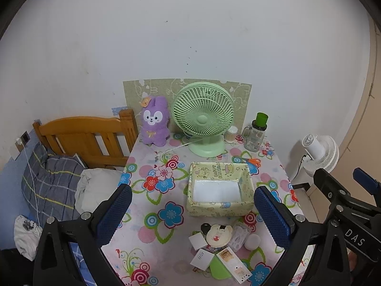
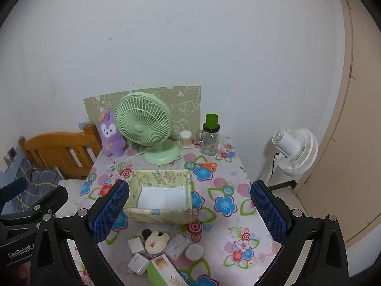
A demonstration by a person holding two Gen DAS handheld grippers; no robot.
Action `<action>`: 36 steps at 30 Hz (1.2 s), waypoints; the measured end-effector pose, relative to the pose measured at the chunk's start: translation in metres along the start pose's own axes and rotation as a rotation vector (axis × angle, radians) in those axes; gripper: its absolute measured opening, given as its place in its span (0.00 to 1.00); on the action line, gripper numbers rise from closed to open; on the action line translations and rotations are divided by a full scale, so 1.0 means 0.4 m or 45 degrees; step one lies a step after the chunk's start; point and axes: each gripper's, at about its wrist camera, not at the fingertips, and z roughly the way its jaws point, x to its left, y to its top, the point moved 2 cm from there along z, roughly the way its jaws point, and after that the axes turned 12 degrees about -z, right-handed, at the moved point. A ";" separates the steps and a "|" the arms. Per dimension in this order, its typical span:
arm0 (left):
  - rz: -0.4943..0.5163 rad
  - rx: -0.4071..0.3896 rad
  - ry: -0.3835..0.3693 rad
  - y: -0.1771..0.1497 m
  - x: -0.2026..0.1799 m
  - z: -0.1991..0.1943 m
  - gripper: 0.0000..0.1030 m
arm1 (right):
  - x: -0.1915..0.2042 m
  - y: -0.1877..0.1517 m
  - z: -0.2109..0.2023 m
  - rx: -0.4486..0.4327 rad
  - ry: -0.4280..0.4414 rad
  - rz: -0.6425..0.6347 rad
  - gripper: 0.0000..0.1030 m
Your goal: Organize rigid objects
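Observation:
An open-topped yellow-green patterned box (image 1: 219, 208) (image 2: 157, 214) stands mid-table with only a white liner inside. In front of it lies a heap of small items: a round cream case (image 1: 219, 236) (image 2: 156, 239), white charger cubes (image 1: 197, 241) (image 2: 137, 244), a clear plastic case (image 2: 177, 244), a white puck (image 1: 252, 241) (image 2: 194, 252), a long white box (image 1: 234, 263) (image 2: 166, 270) and a green lid (image 1: 218, 268). My left gripper (image 1: 193, 217) hovers open above the heap. My right gripper (image 2: 189, 214) is open too, just above and behind the heap.
On the floral tablecloth (image 1: 152, 214), a green desk fan (image 1: 202, 116), a purple plush rabbit (image 1: 154, 124), a cotton-swab jar (image 2: 185, 139), a green-capped glass bottle (image 1: 256, 132) and orange scissors (image 1: 252, 160) sit along the back. A wooden bed headboard (image 1: 83, 135) is left, a white floor fan (image 2: 295, 151) right.

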 end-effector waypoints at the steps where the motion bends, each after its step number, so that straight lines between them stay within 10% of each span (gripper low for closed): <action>1: 0.000 0.001 0.001 0.003 -0.001 0.001 1.00 | 0.000 0.001 0.000 -0.002 0.000 0.000 1.00; 36: 0.016 0.013 -0.007 0.035 -0.011 0.034 1.00 | -0.019 0.004 0.007 -0.011 -0.006 0.036 1.00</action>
